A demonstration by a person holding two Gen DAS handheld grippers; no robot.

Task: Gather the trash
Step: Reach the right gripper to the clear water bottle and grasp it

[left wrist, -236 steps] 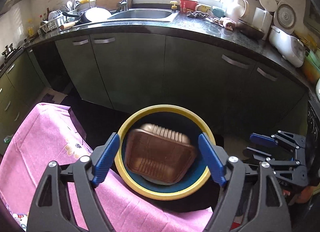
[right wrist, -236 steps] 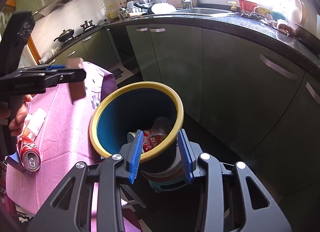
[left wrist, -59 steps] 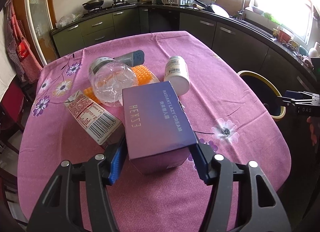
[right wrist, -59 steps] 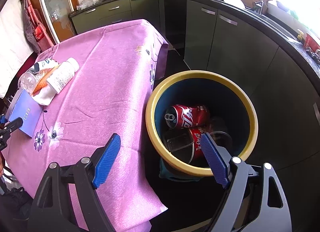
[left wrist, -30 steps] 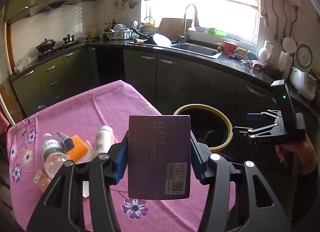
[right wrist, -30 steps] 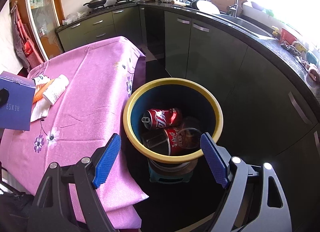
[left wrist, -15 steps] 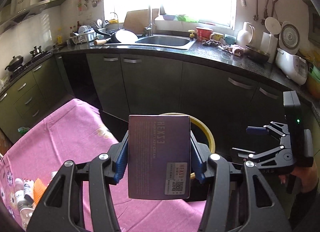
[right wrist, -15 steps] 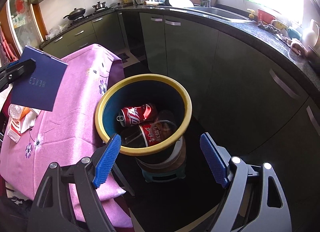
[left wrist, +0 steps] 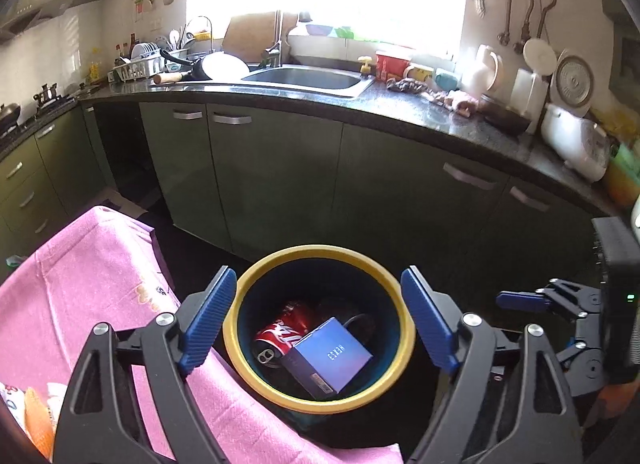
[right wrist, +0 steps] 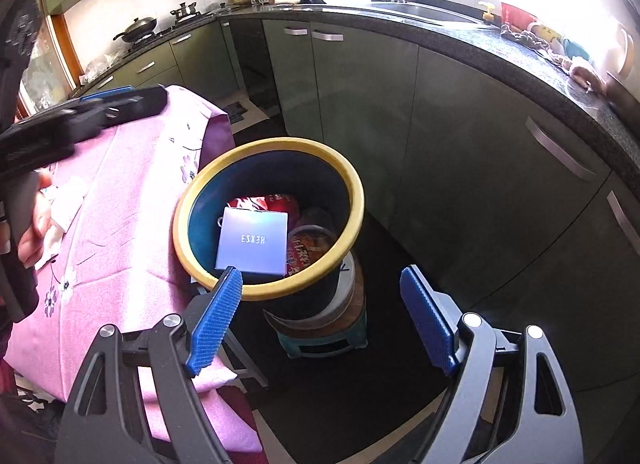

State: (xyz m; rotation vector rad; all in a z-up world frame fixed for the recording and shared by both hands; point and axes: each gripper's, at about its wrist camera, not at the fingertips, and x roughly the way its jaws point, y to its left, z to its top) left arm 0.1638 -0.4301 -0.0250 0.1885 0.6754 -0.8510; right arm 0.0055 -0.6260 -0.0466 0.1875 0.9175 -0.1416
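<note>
The left gripper (left wrist: 316,316) is hanging over the bin (left wrist: 256,288), and its jaws are opening with nothing between them. The blue fingers (left wrist: 208,316) are standing apart on both sides of the yellow rim. Below them, the purple box (left wrist: 332,356) is lying tilted inside the bin, with one corner pointing down. It is resting against a red can (left wrist: 284,330), which is lying on its side just beside it.

The right gripper (right wrist: 320,320) is also wide open and is holding nothing. It is pointing down at the floor near the bin (right wrist: 352,188), a little to the side of it. From this view the box (right wrist: 252,240) is lying on top of the other trash, and a red wrapper (right wrist: 304,248) is showing beside it. The bin is standing on a small stool (right wrist: 324,340) in front of the green cabinets (right wrist: 360,84).

A table with a pink cloth (left wrist: 80,276) is standing just beside the bin. A few things are lying on it at the far edge of the left view, too cut off to tell. In the right view, a hand (right wrist: 36,232) is holding the left gripper above the cloth.
</note>
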